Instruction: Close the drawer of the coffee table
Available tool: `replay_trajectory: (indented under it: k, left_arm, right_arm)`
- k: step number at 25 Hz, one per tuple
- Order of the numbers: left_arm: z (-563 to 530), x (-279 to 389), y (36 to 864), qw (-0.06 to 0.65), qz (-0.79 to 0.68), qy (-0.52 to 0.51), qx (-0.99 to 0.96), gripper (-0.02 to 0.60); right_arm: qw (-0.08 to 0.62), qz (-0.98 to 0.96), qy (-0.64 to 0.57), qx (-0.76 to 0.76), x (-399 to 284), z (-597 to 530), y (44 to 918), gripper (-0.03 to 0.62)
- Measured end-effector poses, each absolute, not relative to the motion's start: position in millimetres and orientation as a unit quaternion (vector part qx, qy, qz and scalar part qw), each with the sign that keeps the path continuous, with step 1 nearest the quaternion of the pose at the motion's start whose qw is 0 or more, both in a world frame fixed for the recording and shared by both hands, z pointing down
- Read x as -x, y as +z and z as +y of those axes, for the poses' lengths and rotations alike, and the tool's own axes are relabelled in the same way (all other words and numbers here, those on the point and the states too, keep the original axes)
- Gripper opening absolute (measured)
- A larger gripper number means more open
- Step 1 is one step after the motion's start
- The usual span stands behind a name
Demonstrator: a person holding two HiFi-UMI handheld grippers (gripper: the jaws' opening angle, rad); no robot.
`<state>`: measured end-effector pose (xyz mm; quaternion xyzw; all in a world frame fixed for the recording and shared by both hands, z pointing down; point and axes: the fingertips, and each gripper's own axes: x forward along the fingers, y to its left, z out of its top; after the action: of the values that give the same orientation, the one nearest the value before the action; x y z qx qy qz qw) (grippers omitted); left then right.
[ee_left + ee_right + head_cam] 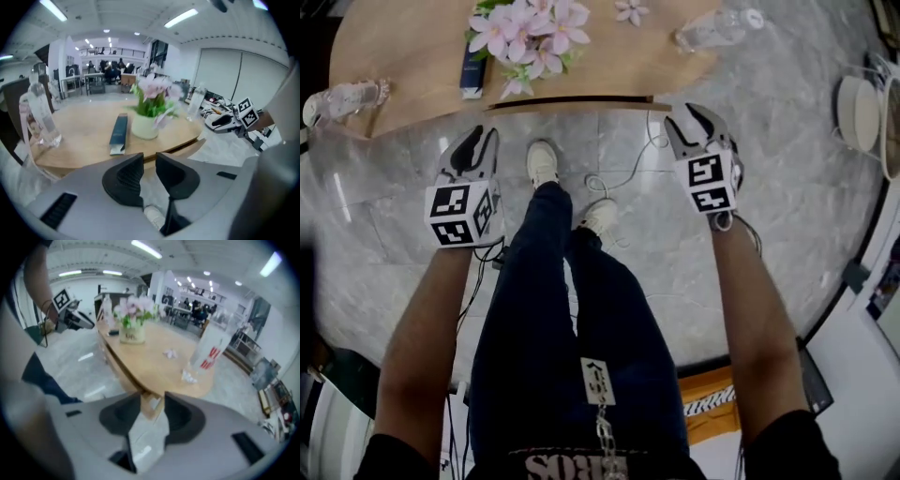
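Left gripper, right gripper clear of coffee table; left jaws narrowly apart, right wider, both empty; drawer front at table edge.

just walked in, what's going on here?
A person stands at the coffee table with a gripper in each hand. The left gripper and right gripper both hover over the floor just short of the table's edge, fingers apart and holding nothing. The drawer front sits close to flush under the tabletop, with a dark gap along it. Neither gripper touches it.
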<state>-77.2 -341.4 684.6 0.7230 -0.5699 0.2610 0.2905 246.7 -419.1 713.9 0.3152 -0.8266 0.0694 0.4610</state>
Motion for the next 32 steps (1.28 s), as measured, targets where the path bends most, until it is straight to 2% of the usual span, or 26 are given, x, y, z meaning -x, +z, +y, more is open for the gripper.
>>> replay_trajectory:
  k: [2, 4, 8, 13, 17, 22, 32]
  left_arm:
    - [-342, 60, 628, 0.237, -0.572, 0.242, -0.747, 0.058]
    - [-349, 36, 567, 0.188, -0.576, 0.215, -0.766, 0.026]
    - [-353, -11, 440, 0.122, -0.576, 0.155, -0.793, 0.021]
    - [-355, -46, 300, 0.048, -0.581, 0.101, -0.806, 0.020]
    - [-342, -53, 224, 0.017, -0.589, 0.082, -0.804, 0.020]
    - [-326, -47, 170, -0.026, -0.603, 0.053, -0.795, 0.020]
    - [-293, -56, 100, -0.072, -0.609, 0.048, -0.788, 0.020]
  right_arm:
    - [0.388, -0.860, 0.047, -0.328, -227, -414, 647, 0.100]
    - [0.312, -0.891, 0.016, -0.328, -210, -410, 570, 0.059]
    - [0.170, -0.929, 0.004, -0.328, -181, -382, 420, 0.040]
    - [0.079, -0.943, 0.011, -0.323, -160, -353, 289, 0.034]
    - [0.019, -0.954, -0.009, -0.300, -146, -329, 206, 0.035]
    - [-0.028, -0.961, -0.038, -0.272, -133, -307, 154, 0.035]
    - [-0.053, -0.965, -0.041, -0.253, -135, -276, 97, 0.034]
